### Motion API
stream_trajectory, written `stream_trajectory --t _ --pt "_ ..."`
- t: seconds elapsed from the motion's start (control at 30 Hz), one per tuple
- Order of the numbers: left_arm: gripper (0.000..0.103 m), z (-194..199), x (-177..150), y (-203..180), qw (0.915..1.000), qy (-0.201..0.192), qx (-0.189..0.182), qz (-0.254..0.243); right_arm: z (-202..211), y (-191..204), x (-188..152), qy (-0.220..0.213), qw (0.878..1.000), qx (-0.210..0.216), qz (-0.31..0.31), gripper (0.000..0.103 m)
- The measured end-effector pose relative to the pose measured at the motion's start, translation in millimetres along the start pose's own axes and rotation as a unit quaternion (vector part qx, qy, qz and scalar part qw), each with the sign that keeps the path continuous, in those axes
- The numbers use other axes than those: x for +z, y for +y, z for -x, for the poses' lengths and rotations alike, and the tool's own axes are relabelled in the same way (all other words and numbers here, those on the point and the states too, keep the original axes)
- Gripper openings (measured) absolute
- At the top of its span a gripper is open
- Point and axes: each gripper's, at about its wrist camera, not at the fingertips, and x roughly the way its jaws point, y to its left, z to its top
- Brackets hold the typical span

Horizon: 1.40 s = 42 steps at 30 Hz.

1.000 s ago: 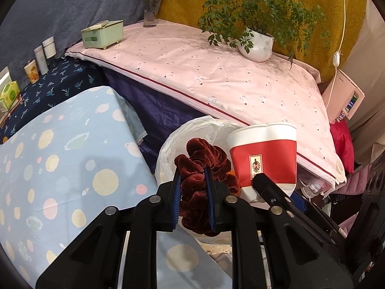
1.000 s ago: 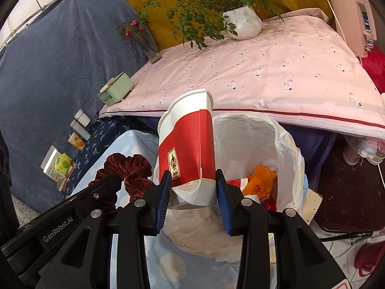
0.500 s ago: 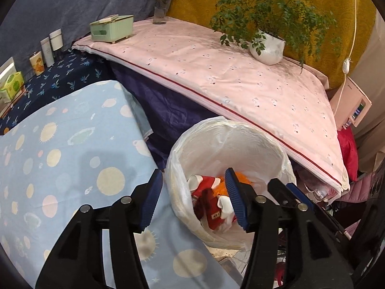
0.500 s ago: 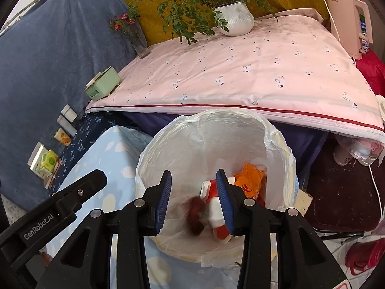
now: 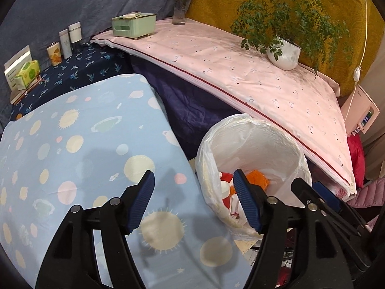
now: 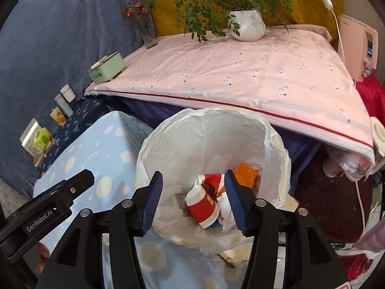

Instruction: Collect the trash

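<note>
Red-and-white paper cup [image 6: 203, 208] lying on its side at the bottom of the white-lined trash bin [image 6: 276, 144], seen between and beyond the blue pads of the right gripper [image 6: 192, 200], not touching them. Dark red scrunchie [image 6: 209, 188] just above the cup, at about 12 o'clock from it, with orange trash [image 6: 245, 174] at 1 o'clock. Right gripper open and empty, jaws just having widened. Left gripper [image 5: 193, 202] also open and empty, jaws just having spread, hanging over the blue planet-print cloth [image 5: 72, 156], with the bin at 2 o'clock from it. A second ago: scrunchie clamped in the left gripper, cup clamped in the right, both over the bin; now both dropped inside, and the left gripper shifted off the bin toward the cloth.
</note>
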Motion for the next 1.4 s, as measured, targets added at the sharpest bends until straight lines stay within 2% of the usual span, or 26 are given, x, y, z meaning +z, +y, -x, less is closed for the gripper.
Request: stream_trajectory --t 0.27,0.5,0.6,0.87,0.97,1.4 --pt "0.075 9.8 -15.8 14.6 0.9997 -0.006 0.022 0.006 13.9 19.8 -12.1 -0.009 0.998 -0.029 0.054 0.068" --pt "0.076 16.6 -28.0 24.4 0.9993 -0.007 0.035 0.011 21.9 26.8 -19.4 -0.011 0.996 -0.047 0.072 0.080" --pt "0.080 19.2 -31.7 26.2 0.9991 -0.010 0.040 0.011 22.9 29.6 -21.7 -0.010 0.995 -0.056 0.080 0.082" --pt "0.081 18.9 -40.8 26.5 0.9990 -0.009 0.045 0.000 20.3 33.3 -27.9 0.000 0.993 -0.063 0.096 0.087" --pt "0.085 18.9 -42.8 27.1 0.9985 -0.012 0.053 -0.001 20.9 33.3 -29.8 0.000 0.993 -0.064 0.098 0.097" --pt "0.091 18.8 -50.3 26.8 0.9977 -0.016 0.066 -0.004 23.2 34.1 -36.1 -0.010 0.991 -0.081 0.111 0.096"
